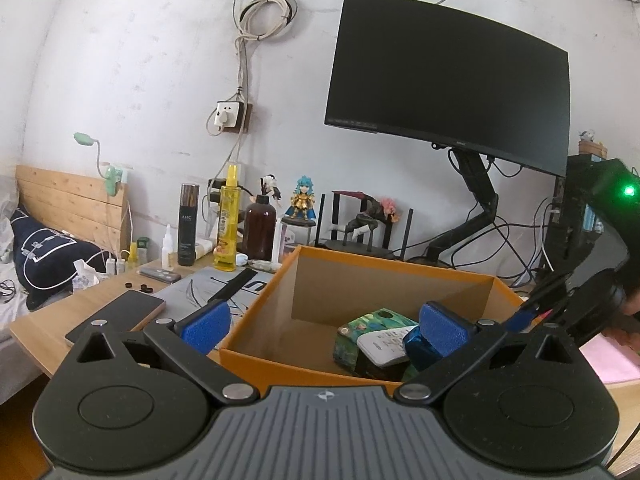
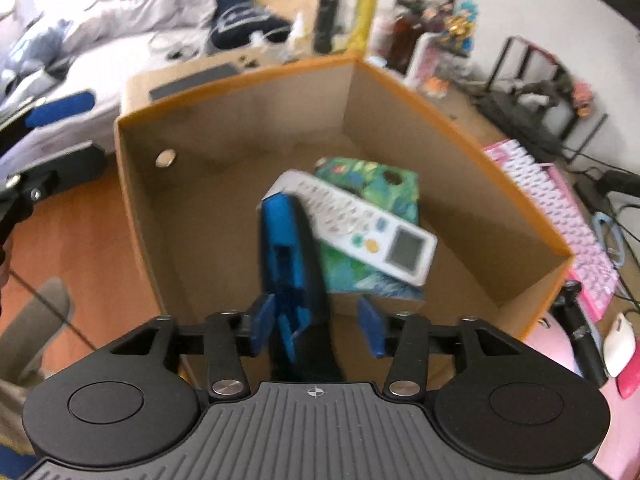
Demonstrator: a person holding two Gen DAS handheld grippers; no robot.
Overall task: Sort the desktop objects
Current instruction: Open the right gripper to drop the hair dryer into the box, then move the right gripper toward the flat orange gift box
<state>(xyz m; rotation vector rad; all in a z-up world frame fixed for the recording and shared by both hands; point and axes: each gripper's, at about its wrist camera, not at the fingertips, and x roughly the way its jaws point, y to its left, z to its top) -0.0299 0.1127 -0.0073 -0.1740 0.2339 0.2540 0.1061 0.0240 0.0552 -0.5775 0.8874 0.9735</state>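
Blue stapler (image 2: 290,264) in box (image 2: 460,136) betw right gripper (image 2: 316,322) pads, released, left gripper (image 1: 324,326) spread wide

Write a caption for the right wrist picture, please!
Open right gripper above an orange box holding a blue stapler, white remote and green tissue pack.

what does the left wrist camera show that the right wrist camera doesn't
Only the left wrist view shows the dark monitor on its arm, the wall socket, and a phone lying on the desk.

Only the right wrist view shows the pink keyboard, the white bedding, and the remote's screen end.

Both show the orange box holding a white remote, a green patterned box and a blue stapler, plus the bottles behind.
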